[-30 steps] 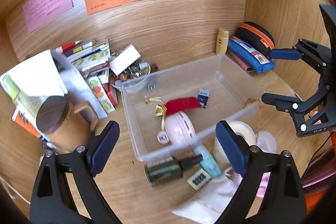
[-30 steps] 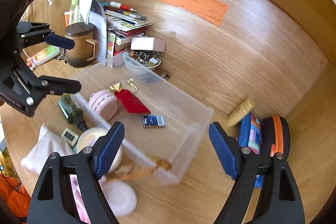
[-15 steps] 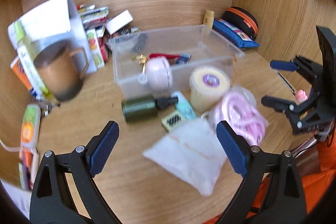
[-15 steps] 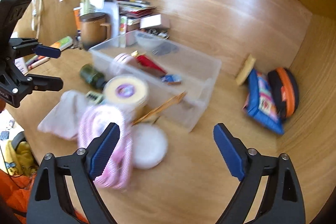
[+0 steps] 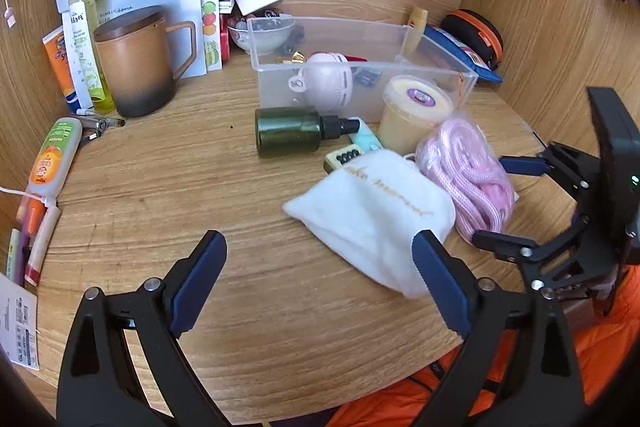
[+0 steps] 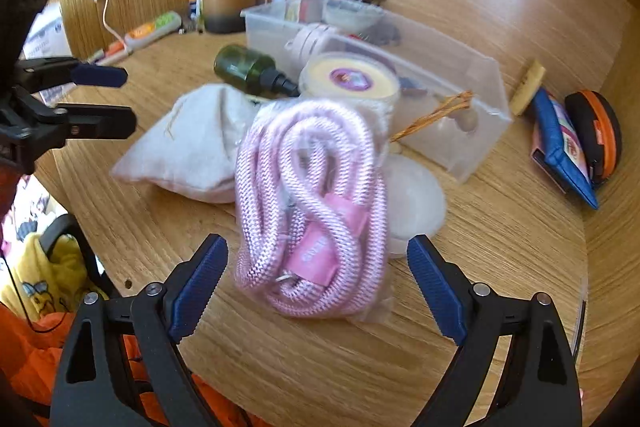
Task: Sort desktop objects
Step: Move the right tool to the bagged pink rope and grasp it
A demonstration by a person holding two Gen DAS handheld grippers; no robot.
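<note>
My right gripper [image 6: 316, 283] hung over the bagged pink rope [image 6: 312, 203], its jaws opening and touching nothing. Behind lay a white pouch [image 6: 188, 143], a green bottle [image 6: 248, 69], a blurred tub [image 6: 348, 81] and the clear bin [image 6: 472, 107].

Two black handheld grippers carry ribbed navy pads on their fingers [image 5: 438, 279]. Silver screws dot the frames. Orange clothing [image 5: 600, 351] shows below.

On the bench [image 5: 168, 195]: bin [image 5: 362, 39] at rear centre; mug [image 5: 136, 67] to its left; bottle [image 5: 292, 131] and tub [image 5: 416, 107] before it; pouch [image 5: 368, 211] nearer, rope bundle [image 5: 468, 171] to its right.
</note>
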